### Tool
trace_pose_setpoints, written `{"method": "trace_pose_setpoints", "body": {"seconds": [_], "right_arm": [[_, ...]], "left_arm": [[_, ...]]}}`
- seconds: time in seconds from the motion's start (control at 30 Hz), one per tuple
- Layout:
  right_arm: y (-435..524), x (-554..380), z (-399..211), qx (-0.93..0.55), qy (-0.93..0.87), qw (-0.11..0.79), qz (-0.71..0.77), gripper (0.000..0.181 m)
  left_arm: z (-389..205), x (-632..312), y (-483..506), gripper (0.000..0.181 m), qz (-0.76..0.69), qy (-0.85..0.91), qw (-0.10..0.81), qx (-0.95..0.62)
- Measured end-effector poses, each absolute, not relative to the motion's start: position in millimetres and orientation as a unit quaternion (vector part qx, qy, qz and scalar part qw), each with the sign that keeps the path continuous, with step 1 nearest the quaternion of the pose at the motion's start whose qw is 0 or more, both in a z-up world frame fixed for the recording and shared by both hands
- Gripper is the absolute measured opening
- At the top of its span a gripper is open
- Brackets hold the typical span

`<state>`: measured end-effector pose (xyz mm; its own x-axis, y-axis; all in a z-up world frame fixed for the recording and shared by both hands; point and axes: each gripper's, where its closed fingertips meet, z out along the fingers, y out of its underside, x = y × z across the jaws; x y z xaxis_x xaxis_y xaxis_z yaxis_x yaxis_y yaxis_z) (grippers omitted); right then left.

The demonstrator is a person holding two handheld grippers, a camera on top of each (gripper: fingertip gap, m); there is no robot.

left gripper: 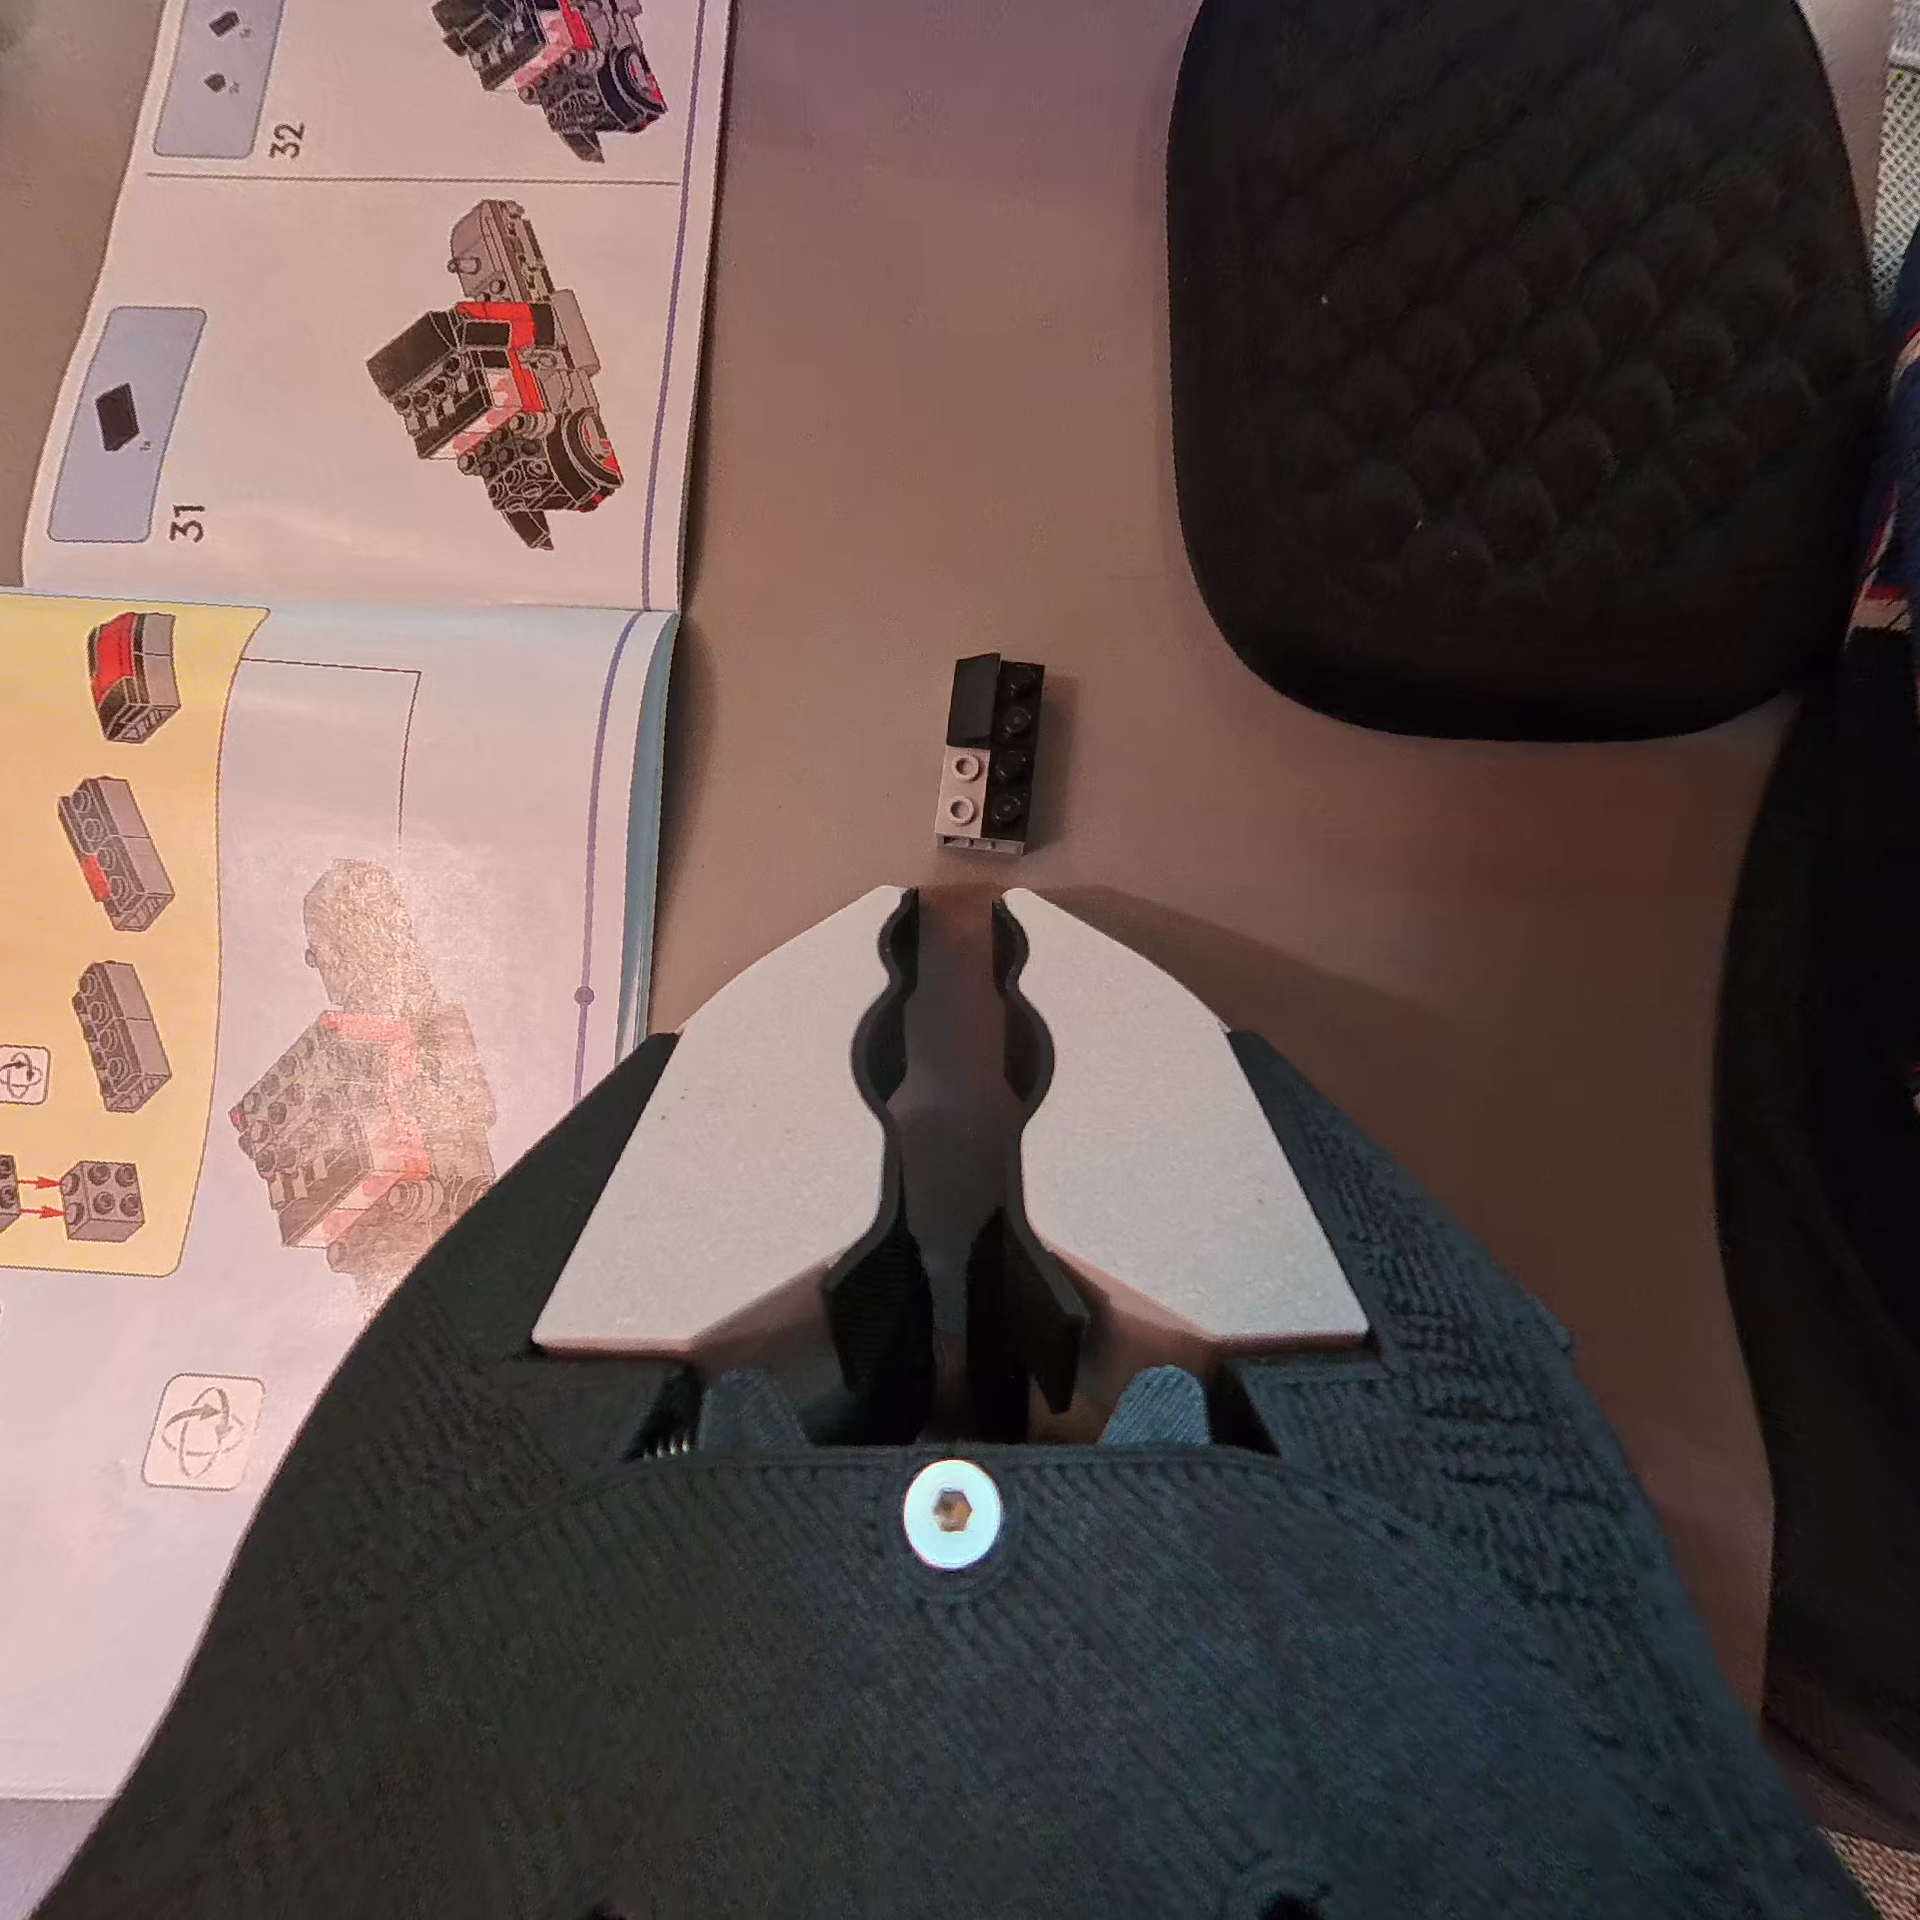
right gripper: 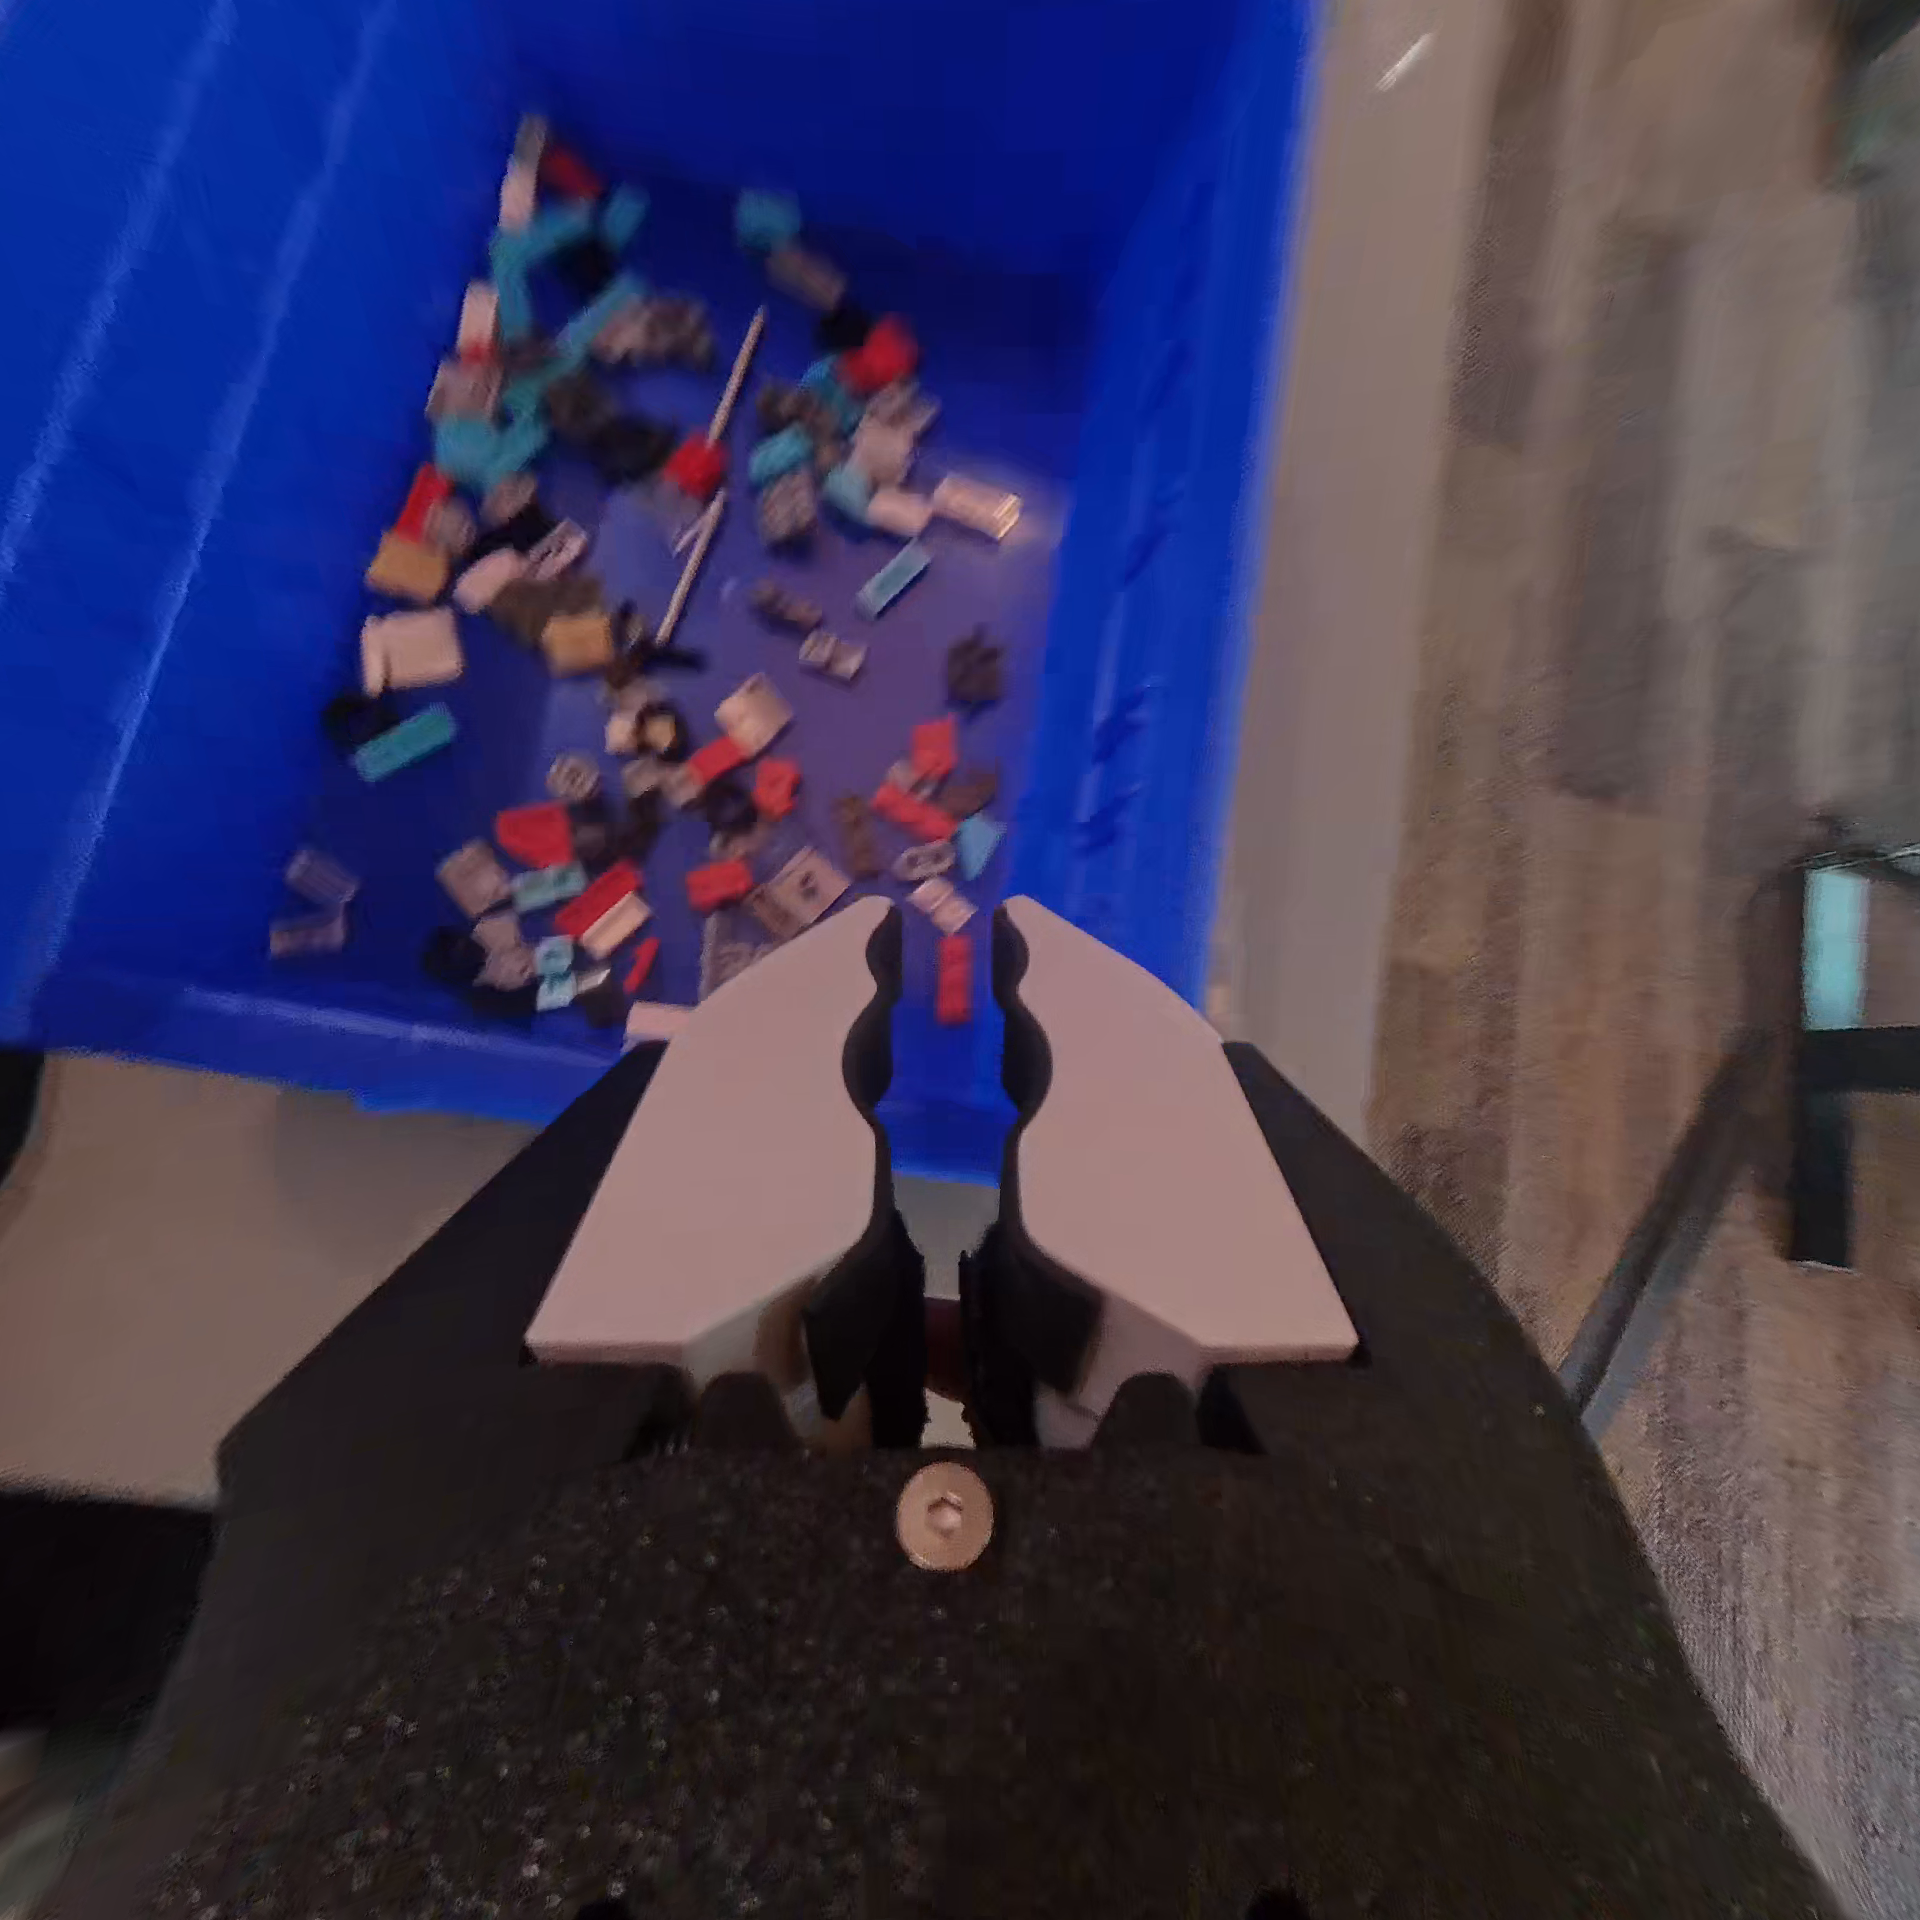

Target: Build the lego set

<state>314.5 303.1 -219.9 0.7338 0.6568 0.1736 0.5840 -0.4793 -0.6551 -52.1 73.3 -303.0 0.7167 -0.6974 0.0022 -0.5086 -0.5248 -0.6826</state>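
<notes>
A small black and grey lego assembly lies on the brown table, just beyond my left gripper. The left gripper is open a little and empty, a short way from the assembly. An open instruction booklet lies to the left of it. In the blurred right wrist view, my right gripper is open a little and empty, above the near rim of a blue bin that holds several loose lego pieces in red, teal, white and black.
A black textured pad lies at the far right of the table in the left wrist view. Right of the blue bin are a pale table edge, carpet and a dark metal frame. Some 45 cm of space lies between my two pairs of fingers.
</notes>
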Motion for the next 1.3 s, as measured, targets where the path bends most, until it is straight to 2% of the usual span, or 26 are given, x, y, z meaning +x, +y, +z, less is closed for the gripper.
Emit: {"method": "trace_pose_setpoints", "body": {"seconds": [0.2,0.4,0.63,0.87,0.97,1.07,1.17,1.3], "right_arm": [[324.7,340.2,-130.7,-0.76,-0.234,0.606,0.016,0.017],[326.2,338.2,-99.1,-0.681,-0.195,0.705,0.012,0.026],[337.6,328.4,-124.3,-0.713,-0.227,0.664,0.002,0.042],[337.5,308.6,-146.1,-0.737,-0.27,0.617,0.055,0.042],[335.1,302.1,-153.3,-0.744,-0.287,0.6,0.07,0.052],[331.1,295.0,-158.5,-0.744,-0.301,0.588,0.1,0.072],[326.4,287.4,-164.2,-0.745,-0.311,0.576,0.128,0.113],[322.3,293.5,-173.2,-0.759,-0.313,0.563,0.099,0.129]], "left_arm": [[-302.9,-52.4,73.5,0.013,-0.141,0.349,0.339,-0.863],[-302.7,-52.6,73.8,0.014,-0.133,0.353,0.343,-0.86],[-302.5,-52.9,74.2,0.014,-0.132,0.354,0.344,-0.86],[-302.5,-53.1,74.7,0.014,-0.134,0.352,0.343,-0.861],[-302.5,-53.1,74.7,0.014,-0.134,0.352,0.343,-0.861],[-302.4,-53.1,74.9,0.014,-0.135,0.351,0.343,-0.861],[-302.4,-53.2,75.2,0.014,-0.134,0.351,0.343,-0.861],[-302.2,-53.2,75.4,0.015,-0.126,0.354,0.347,-0.859]]}}
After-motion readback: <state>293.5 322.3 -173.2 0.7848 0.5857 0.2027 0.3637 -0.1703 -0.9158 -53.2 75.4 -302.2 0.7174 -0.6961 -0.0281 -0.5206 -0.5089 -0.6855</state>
